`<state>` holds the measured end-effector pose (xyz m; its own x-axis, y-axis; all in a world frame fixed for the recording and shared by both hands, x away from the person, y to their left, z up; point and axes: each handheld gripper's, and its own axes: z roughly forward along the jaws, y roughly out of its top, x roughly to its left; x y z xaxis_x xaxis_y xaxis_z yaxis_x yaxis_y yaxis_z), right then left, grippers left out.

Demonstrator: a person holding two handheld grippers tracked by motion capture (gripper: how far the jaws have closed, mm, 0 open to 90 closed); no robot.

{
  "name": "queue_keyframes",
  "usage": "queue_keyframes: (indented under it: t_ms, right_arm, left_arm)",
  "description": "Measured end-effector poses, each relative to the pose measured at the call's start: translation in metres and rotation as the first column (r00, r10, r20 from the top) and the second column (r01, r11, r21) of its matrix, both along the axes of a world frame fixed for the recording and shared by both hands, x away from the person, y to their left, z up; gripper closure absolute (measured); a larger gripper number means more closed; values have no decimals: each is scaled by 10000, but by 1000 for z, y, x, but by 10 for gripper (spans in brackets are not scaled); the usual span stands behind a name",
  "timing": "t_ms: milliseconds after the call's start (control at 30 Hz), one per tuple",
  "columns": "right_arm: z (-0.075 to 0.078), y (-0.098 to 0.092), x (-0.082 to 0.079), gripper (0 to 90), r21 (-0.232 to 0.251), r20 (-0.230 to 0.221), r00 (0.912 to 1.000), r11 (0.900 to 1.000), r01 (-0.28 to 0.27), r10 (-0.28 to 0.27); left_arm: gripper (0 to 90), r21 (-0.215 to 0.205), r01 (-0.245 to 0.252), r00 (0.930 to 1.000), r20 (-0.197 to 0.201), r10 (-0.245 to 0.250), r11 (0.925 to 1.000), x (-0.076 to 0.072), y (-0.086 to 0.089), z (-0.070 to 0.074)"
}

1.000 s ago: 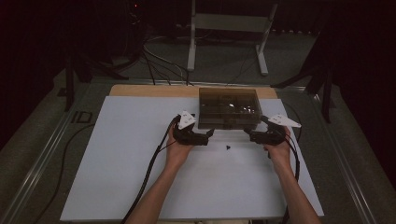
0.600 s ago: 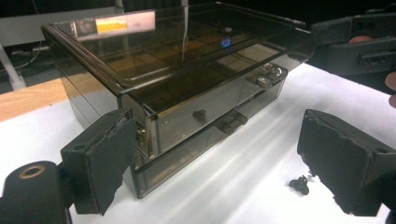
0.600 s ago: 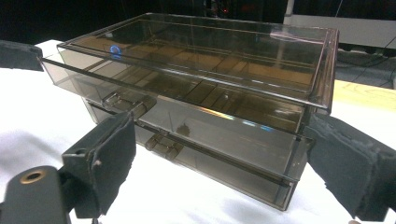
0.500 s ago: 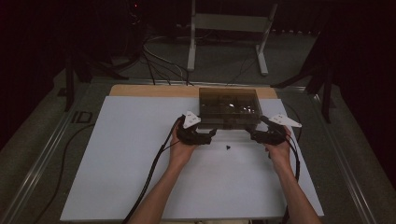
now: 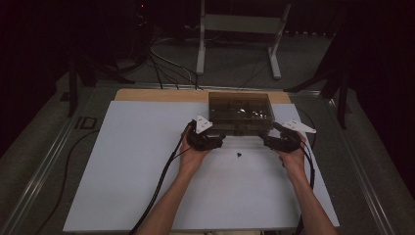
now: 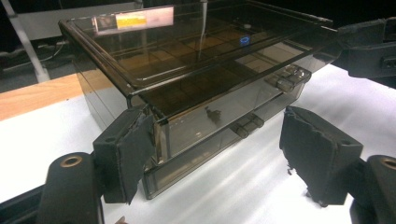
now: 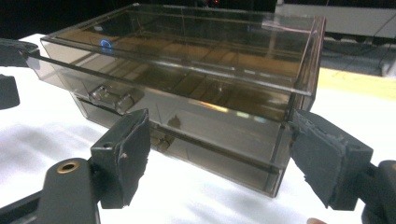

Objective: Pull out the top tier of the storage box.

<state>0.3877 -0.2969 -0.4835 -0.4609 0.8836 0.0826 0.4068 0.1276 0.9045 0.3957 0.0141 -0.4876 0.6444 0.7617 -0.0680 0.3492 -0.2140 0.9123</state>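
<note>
White tabletop (image 5: 127,166), smoky plastic box (image 5: 240,105) between left claw (image 5: 219,142), right claw (image 5: 268,142)

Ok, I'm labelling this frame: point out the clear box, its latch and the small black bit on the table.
clear box (image 5: 240,104), high view, lid top.
latch (image 7: 114,97), right gripper view, clasp front.
small black bit (image 5: 239,155), high view, its middle.

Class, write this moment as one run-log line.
left gripper: jaws closing at box corner | right gripper: jaws closing at other corner | box on table

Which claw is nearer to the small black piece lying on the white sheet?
Left. The left claw lies just up-left of the small black piece; the right claw lies farther, up-right.
</note>
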Motion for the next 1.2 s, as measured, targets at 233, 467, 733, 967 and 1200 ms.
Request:
queue_keyframes:
  t_ms: [233, 467, 733, 967, 1200]
  right_arm:
    - [-1, 0, 0, 309, -278, 45, 9998, 9994, 194, -193]
    - [-1, -2, -1, 403, -381, 139, 9988, 9982, 471, -466]
    - [-1, -5, -4, 554, -585, 272, 9972, 9958, 707, -692]
    - [0, -4, -4, 570, -582, 260, 9967, 9952, 781, -767]
    - [0, -4, -5, 572, -584, 219, 9967, 9951, 795, -783]
  left_arm:
    - [346, 75, -338, 9994, -42, 338, 9994, 0, 0, -1]
    - [447, -41, -587, 9979, -261, 585, 9983, 2, 2, 0]
    - [604, 223, -1133, 9933, -225, 1138, 9933, 2, 2, 0]
    - [660, 169, -1262, 9917, -209, 1266, 9919, -1, 4, 1]
    - [681, 271, -1252, 9919, -206, 1257, 9918, -3, 4, 2]
